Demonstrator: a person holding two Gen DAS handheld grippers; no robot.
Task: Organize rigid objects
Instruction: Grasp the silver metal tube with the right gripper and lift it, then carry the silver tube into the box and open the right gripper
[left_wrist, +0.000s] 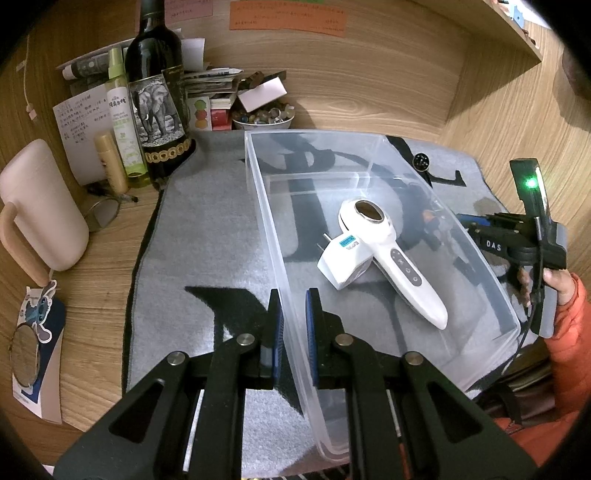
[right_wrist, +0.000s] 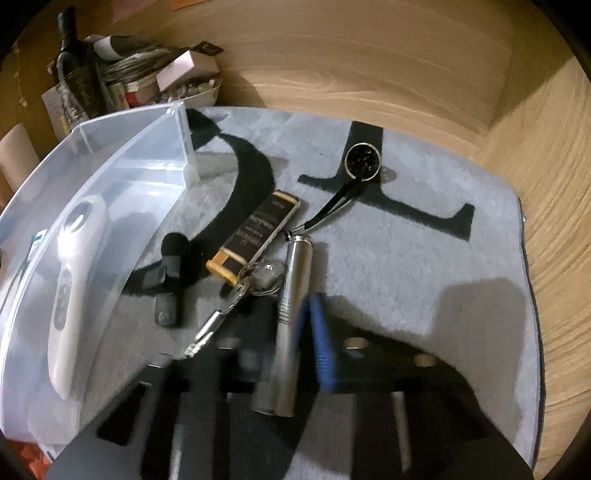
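In the left wrist view, the left gripper (left_wrist: 294, 325) is sitting at the bottom centre of the frame, its blue-padded fingers (left_wrist: 277, 332) straddling the near left wall of the clear rectangular plastic bin (left_wrist: 266, 206); one pad is standing outside the wall and the other inside, with a narrow gap showing on each side, so I cannot tell whether they are actually pinching it. Inside the bin, right of centre, a white handheld device with an oval dark head and a row of buttons (left_wrist: 391, 254) is lying across a white plug adapter with a blue label (left_wrist: 341, 260). The bin is resting on a grey fleece mat with black markings (left_wrist: 207, 236). In the upper left, a dark wine bottle with an elephant label (left_wrist: 157, 92) is standing on the wooden desk.

In the right wrist view, the right gripper (right_wrist: 295, 343) is occupying the lower centre, blurred, with its fingers closing around a silver metal cylinder shaped like a small flashlight (right_wrist: 291, 295), which is running up between them. Its black cord is leading to a small round dark compass (right_wrist: 363, 162) near the upper centre. Just left of the cylinder, a ring of keys (right_wrist: 255, 278) is lying on the mat, touching a flat black and gold rectangular box (right_wrist: 255, 232). Further left, beside the bin's curved wall, a small black clip-on microphone with a foam tip (right_wrist: 169, 273) is lying.
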